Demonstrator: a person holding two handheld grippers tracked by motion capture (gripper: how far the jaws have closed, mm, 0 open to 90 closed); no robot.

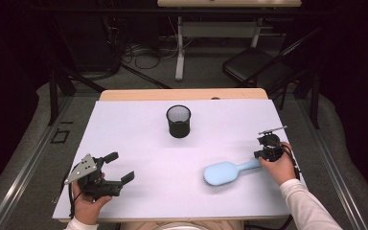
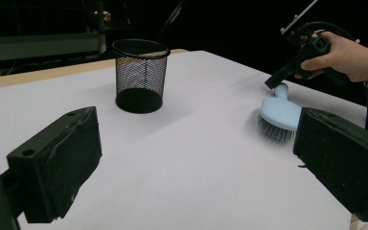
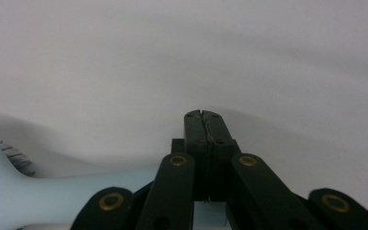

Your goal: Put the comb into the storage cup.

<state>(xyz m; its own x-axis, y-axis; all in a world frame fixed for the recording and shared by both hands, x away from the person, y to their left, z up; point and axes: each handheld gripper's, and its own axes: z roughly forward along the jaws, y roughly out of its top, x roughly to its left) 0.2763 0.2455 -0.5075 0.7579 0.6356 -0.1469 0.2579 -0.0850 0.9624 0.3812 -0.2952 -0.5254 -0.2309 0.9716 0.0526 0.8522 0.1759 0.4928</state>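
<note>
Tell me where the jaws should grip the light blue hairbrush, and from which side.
Grip the hairbrush by its narrow handle, coming from above at the right end. It lies bristles down, the wide head pointing left, so the slim handle is probably the only part the jaws can span.

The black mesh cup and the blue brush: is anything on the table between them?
No. In the high view, only bare white tabletop lies between the mesh cup and the blue brush.

One pale blue hairbrush, one black mesh cup at its eleven o'clock, two claws, one counter.
</note>
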